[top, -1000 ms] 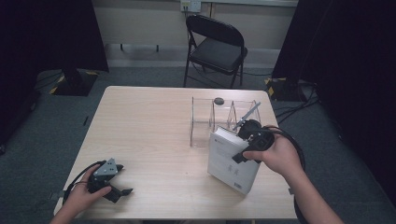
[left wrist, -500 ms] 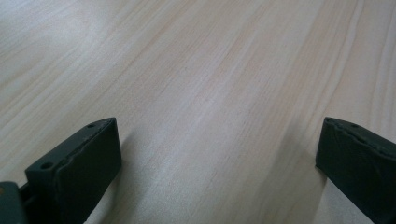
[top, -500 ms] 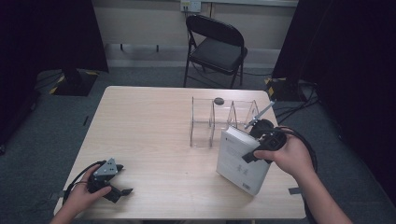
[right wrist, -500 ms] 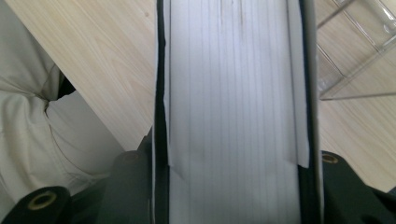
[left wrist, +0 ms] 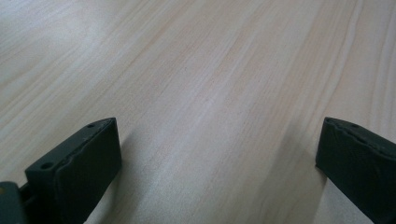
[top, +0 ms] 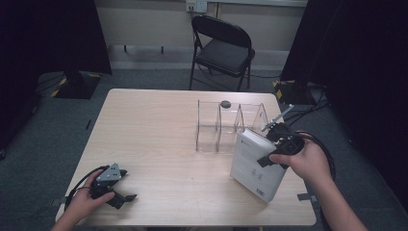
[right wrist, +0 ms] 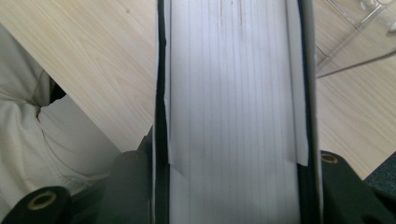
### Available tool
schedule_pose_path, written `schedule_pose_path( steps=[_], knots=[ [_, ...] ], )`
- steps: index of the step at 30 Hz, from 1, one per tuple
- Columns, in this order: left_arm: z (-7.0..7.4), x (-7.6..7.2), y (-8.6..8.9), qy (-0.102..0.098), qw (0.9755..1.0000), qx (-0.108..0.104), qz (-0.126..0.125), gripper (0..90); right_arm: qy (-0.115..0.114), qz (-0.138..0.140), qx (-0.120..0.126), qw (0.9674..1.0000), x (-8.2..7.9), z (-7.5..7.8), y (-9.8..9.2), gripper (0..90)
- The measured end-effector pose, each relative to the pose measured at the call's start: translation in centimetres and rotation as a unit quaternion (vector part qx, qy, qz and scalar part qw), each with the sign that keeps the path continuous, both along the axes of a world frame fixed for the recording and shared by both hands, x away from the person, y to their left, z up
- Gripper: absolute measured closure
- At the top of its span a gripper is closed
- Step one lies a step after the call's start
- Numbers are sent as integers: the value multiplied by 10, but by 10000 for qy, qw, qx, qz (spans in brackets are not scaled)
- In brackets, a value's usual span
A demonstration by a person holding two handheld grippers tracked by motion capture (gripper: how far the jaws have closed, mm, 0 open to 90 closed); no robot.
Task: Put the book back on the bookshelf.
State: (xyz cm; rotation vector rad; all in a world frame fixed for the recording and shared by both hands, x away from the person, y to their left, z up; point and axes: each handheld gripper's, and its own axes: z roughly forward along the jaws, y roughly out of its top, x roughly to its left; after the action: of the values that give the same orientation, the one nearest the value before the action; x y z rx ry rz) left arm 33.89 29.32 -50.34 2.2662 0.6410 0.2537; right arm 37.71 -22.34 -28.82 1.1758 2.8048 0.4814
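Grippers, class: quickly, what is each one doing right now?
Left gripper: open, resting empty on the table.
Right gripper: shut on the white book.

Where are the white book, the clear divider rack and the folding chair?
white book [top: 254,163], high view, on its front cover.
clear divider rack [top: 208,126], high view, on its left compartment wall.
folding chair [top: 225,56], high view, on its seat.

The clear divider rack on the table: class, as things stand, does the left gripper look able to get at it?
Probably yes. The left gripper rests with open jaws at the table's near left corner, bare wood lying between it and the clear rack. The book, held in the right gripper, stands right of that path.
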Motion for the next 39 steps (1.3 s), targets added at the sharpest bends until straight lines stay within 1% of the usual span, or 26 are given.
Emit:
schedule_pose_path(
  steps=[5,6,8,13,15,16,19,22,23,25,26,28,31,32,33,35,39],
  knots=[
    [0,0,0,-3,10000,3,-4,0,-24,-129,11,9999,1,-1,-9,522],
    [0,0,0,-3,10000,4,-4,0,-65,-138,-16,9999,1,-1,-11,522],
    [0,0,0,-4,10000,5,-6,0,-8,-198,-37,9998,2,0,-14,522],
    [0,0,0,-1,10000,5,-6,0,-54,-323,-124,9994,3,0,-19,522],
    [0,0,0,-1,10000,8,-5,0,-2,-394,-112,9992,4,1,-22,522],
    [0,0,0,-2,10000,8,-4,0,-41,-454,-96,9989,4,0,-23,522],
    [0,0,0,-3,10000,4,2,0,-8,-511,-75,9987,6,0,-27,522],
    [0,0,0,-6,10000,-7,8,0,-12,-711,-75,9974,7,-1,-30,522],
    [0,0,0,-3,10000,0,7,0,-46,-732,-81,9973,8,-1,-30,522],
    [0,0,0,-4,10000,-7,9,0,-29,-800,-112,9967,9,-1,-30,522],
    [0,0,0,-4,10000,-8,13,0,-76,-829,-128,9964,10,-1,-30,522],
    [0,0,0,-7,10000,-10,13,0,-93,-889,-117,9959,12,-2,-31,522],
    [0,0,0,-8,10000,-4,6,0,-116,-1000,-63,9949,16,-2,-31,522],
    [0,0,0,-8,10000,-4,6,0,-65,-1036,-40,9946,17,-2,-31,522],
    [0,0,0,-6,10000,-4,6,0,-105,-1090,-9,9940,18,-2,-31,522],
    [0,1,0,-5,10000,4,6,0,-87,-1168,3,9931,20,-2,-30,522],
    [1,1,0,14,10000,46,-1,0,-98,-1282,-60,9917,26,-2,-27,522]
  ],
)
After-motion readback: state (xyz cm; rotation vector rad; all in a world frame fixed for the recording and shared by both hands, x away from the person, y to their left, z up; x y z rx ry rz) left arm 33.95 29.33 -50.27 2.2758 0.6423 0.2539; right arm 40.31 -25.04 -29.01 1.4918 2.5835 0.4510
